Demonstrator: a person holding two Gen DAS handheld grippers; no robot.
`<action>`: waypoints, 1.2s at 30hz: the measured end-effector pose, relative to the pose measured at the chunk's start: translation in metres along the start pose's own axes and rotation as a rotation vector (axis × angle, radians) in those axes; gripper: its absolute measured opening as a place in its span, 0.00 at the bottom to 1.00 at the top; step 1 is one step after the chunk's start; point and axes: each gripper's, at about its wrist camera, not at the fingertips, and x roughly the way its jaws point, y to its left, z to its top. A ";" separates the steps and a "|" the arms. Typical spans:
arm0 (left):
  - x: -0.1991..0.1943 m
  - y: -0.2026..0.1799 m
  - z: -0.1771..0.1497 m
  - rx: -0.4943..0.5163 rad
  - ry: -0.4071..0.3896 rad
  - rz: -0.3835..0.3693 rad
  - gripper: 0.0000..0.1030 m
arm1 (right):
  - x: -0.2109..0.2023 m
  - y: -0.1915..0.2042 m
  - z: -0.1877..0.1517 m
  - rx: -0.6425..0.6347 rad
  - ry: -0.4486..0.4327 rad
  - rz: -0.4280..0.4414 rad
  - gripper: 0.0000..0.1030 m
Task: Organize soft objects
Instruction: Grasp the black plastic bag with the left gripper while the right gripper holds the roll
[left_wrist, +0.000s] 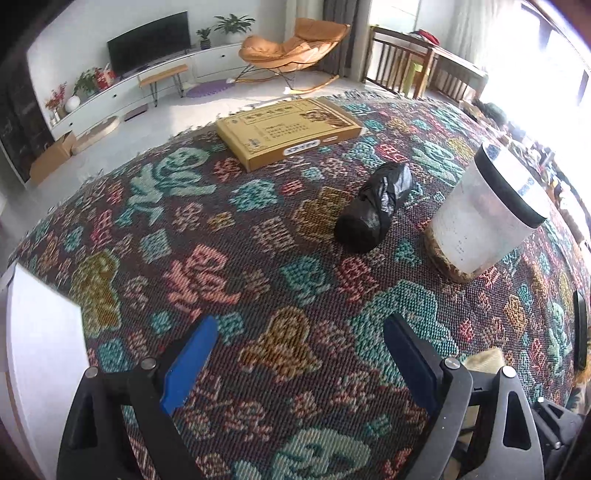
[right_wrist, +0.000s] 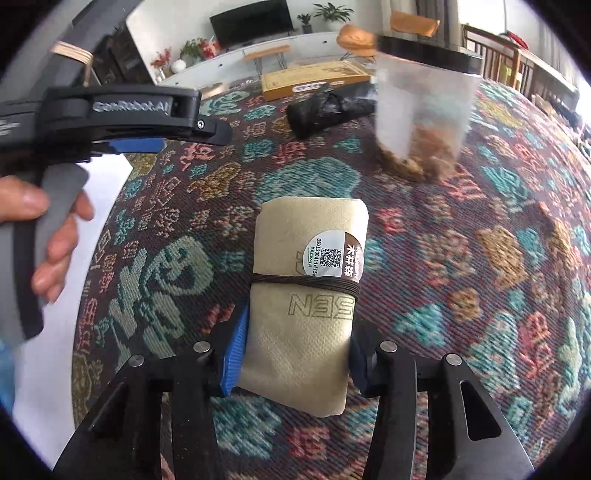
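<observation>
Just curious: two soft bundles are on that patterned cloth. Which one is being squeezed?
The beige rolled cloth tied with brown cord, clamped in the right hand-held gripper. The black plastic bundle lies untouched farther off.

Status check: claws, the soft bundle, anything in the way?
Right claw shut on the beige cloth roll. Left claw open, empty. Black bag roll and lidded jar ahead on the patterned cloth.

The left gripper (left_wrist: 299, 343) tilts steeply down, its blue-padded fingers (left_wrist: 190, 363) spread wide with nothing between them. A hand (right_wrist: 44, 236) grasps its grey handle, fingers curled around it. The right gripper (right_wrist: 295, 354) also angles down, its pads pressed on both sides of a tan roll (right_wrist: 310, 288), held lengthwise.
</observation>
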 end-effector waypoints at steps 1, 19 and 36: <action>0.008 -0.007 0.007 0.035 0.005 -0.007 0.89 | -0.009 -0.016 -0.005 0.033 -0.002 0.019 0.47; 0.077 -0.054 0.063 0.218 -0.099 -0.157 0.39 | -0.034 -0.175 0.075 0.159 -0.116 -0.096 0.48; 0.009 -0.076 -0.026 0.313 -0.024 -0.066 0.91 | -0.010 -0.168 0.081 0.140 0.099 -0.071 0.78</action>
